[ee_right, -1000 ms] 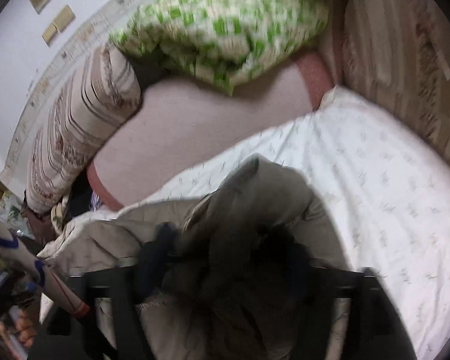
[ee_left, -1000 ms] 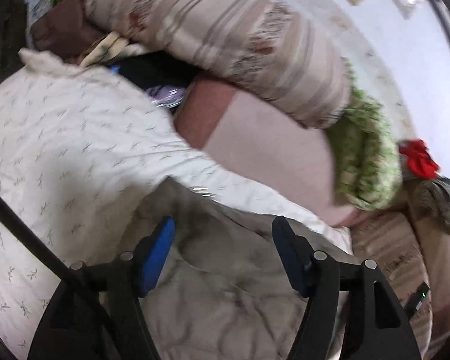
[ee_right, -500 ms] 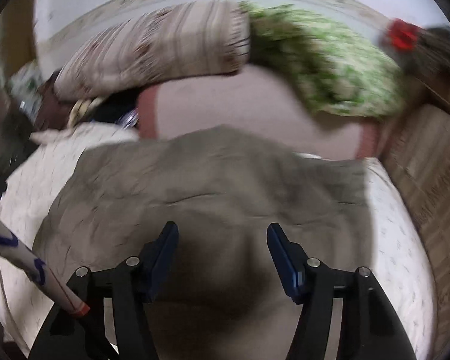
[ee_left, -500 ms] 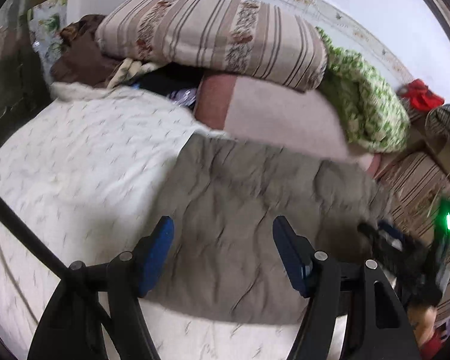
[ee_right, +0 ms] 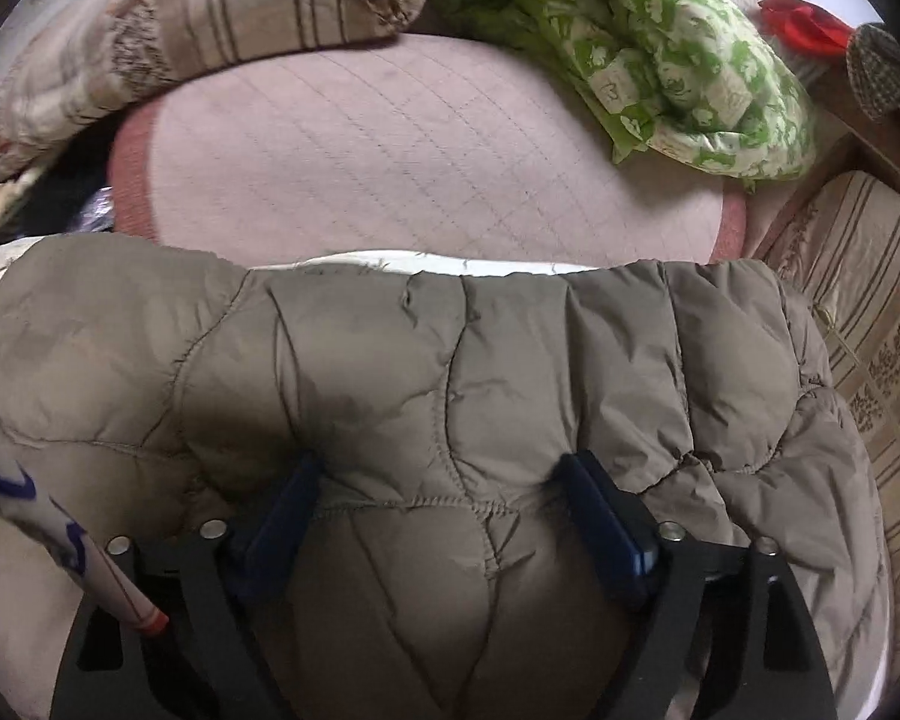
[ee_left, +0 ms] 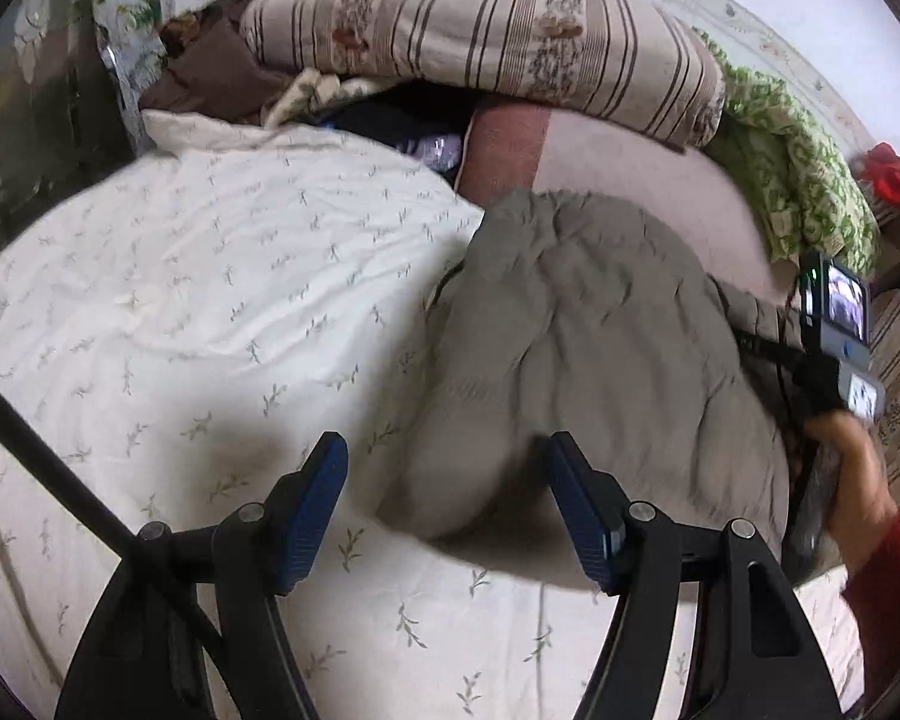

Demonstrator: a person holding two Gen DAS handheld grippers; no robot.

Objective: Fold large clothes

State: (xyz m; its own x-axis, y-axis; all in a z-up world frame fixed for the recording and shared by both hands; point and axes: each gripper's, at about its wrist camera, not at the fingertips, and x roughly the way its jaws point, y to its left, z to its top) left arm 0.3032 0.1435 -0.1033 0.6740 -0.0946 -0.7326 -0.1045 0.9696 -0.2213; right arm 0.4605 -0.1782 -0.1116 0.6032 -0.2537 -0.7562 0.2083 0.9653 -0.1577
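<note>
Quilted jacket (ee_right: 450, 372) laid on bed (ee_left: 180, 300), bunched, near pink mat (ee_right: 390, 150). Step judged: spreading before first fold. Left gripper (ee_left: 447, 504) spread, nothing grasped, jacket hem just ahead. Right gripper (ee_right: 444, 516) opening, jacket padding bulged between fingers (ee_right: 600, 516). Next: edge to be grasped, pulled flat.

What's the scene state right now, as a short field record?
garment: grey-brown quilted puffer jacket, bunched on the bed
surface: white leaf-print duvet
left hand-held gripper: open, nothing pinched, jacket edge in the gap
right hand-held gripper: jaws opening, jacket padding bulging between them
behind: striped pillow, green patterned quilt, pink quilted mat
</note>
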